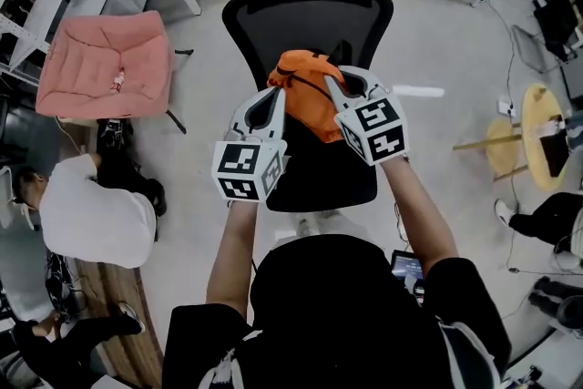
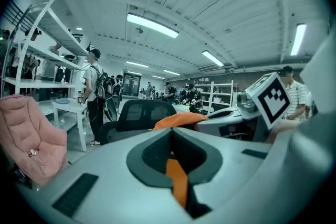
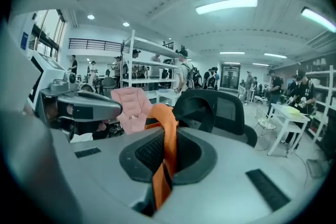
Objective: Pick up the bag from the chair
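Left tongs (image 1: pixel 276 100) at nine o'clock of the orange bag (image 1: pixel 305 73) and right tongs (image 1: pixel 335 91) at three, both clamped on its fabric, should lift evenly, clear of the chair (image 1: pixel 310 5).

Pale floor (image 1: pixel 428 41), black chair (image 1: pixel 310 14) on it

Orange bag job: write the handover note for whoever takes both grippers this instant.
Left gripper: shut on an orange strap of the orange fabric bag.
Right gripper: shut on another strap of the same bag.
Bag: hangs between the two grippers above the seat of the black mesh office chair, apparently clear of it.
Done: bag gripped on both sides and raised.
Left: carry it away from the chair, with both grips kept closed.
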A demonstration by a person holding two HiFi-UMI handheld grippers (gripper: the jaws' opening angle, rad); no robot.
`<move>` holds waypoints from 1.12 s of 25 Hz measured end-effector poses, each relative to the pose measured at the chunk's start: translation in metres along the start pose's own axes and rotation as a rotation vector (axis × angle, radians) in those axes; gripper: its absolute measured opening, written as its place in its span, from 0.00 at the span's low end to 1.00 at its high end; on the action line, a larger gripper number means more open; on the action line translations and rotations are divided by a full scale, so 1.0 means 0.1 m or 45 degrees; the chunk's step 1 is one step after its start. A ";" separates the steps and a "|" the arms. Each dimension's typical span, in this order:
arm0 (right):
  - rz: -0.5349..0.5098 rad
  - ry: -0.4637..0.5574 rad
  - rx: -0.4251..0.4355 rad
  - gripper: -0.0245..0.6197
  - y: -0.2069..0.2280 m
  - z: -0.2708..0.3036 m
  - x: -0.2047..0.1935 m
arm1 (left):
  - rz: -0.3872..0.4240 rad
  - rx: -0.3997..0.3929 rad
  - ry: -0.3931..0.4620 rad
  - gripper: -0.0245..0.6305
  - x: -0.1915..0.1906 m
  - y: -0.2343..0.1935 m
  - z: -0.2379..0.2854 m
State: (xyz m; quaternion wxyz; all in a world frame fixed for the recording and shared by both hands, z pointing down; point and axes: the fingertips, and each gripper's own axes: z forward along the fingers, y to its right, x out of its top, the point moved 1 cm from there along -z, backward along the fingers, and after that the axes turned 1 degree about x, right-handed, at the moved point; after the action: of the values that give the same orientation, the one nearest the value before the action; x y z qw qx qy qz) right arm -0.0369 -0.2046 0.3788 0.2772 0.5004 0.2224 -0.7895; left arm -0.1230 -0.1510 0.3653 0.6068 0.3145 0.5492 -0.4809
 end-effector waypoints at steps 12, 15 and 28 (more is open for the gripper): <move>0.069 0.188 -0.106 0.05 -0.16 -0.57 0.47 | 0.062 -0.052 0.126 0.04 0.47 0.22 -0.47; 0.075 0.234 -0.133 0.05 -0.23 -0.69 0.57 | 0.073 -0.080 0.166 0.04 0.58 0.28 -0.60; 0.142 0.372 -0.221 0.05 -0.41 -1.15 0.85 | 0.127 -0.160 0.241 0.04 0.77 0.49 -0.97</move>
State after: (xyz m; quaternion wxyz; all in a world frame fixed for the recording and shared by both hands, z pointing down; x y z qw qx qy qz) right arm -0.0168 -0.1202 0.2580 0.3274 0.5955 0.2995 -0.6697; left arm -0.1182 -0.0643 0.2645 0.5940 0.3468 0.6168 -0.3828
